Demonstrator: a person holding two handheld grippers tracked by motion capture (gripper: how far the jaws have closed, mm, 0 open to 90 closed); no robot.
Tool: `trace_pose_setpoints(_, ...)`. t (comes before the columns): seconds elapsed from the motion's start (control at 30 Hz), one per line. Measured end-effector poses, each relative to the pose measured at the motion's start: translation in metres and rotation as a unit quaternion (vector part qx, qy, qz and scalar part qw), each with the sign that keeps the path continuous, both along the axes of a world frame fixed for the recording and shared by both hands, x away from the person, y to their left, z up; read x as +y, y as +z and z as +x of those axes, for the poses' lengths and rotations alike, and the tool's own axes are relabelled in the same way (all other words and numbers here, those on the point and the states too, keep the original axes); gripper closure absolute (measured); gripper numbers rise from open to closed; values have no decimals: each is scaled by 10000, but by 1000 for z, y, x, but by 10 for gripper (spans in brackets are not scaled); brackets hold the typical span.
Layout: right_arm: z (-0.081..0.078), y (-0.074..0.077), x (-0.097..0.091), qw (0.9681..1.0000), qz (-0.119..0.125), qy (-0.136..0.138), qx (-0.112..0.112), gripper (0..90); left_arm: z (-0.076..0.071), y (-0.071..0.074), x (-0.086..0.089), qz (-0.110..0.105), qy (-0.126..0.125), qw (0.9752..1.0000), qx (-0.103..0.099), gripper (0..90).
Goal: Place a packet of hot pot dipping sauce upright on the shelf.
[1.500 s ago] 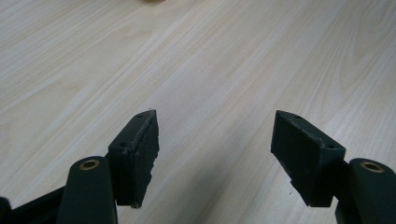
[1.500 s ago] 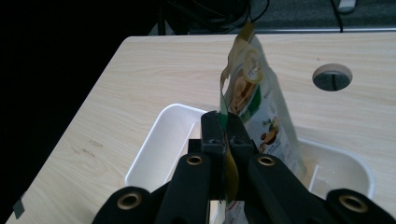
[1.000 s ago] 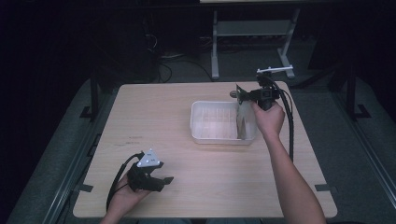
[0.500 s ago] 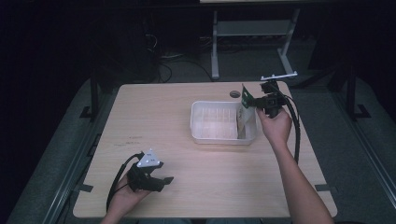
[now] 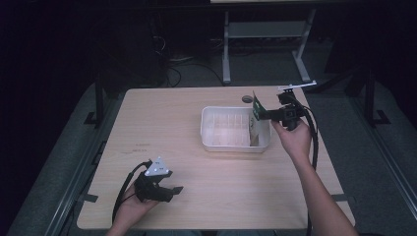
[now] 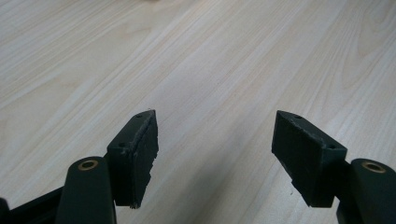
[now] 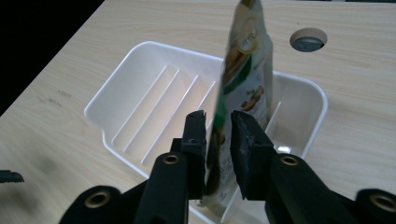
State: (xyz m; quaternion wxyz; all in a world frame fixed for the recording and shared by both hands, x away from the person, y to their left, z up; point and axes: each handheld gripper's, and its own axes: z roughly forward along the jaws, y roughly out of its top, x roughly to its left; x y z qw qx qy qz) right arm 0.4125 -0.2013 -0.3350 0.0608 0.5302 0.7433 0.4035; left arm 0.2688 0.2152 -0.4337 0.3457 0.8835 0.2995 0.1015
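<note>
A green and white snack packet [image 7: 245,70] stands upright at the right end of a white ribbed plastic bin [image 7: 140,51]. My right gripper [image 7: 218,119] straddles the packet's lower part. Its jaws have just been opening, and a small gap shows beside the packet, so the pads do not press on it. In the high view the packet [image 5: 255,125] stands inside the bin [image 5: 211,142] with the right gripper [image 5: 263,114] at its top edge. My left gripper [image 5: 169,189] rests near the table's front left, open, with bare wood between its fingers [image 6: 135,154].
A round cable hole [image 5: 247,99] lies in the table just behind the bin, also seen past the packet as the hole [image 7: 308,39]. The light wooden table [image 5: 162,123] ends close behind and to the right of the bin. Dark floor and a metal stand lie beyond.
The right hand has shifted slightly right and down at the bin's right end, with the packet still upright there. The left hand has stayed put.
</note>
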Motion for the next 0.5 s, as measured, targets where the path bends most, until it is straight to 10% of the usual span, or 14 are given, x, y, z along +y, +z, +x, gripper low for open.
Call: trace_pose_setpoints(0.5, -23, 1, -16, 9989, 374, 281, 83, 608, 1, 0, 2, 25, 41, 10000, -11, 304)
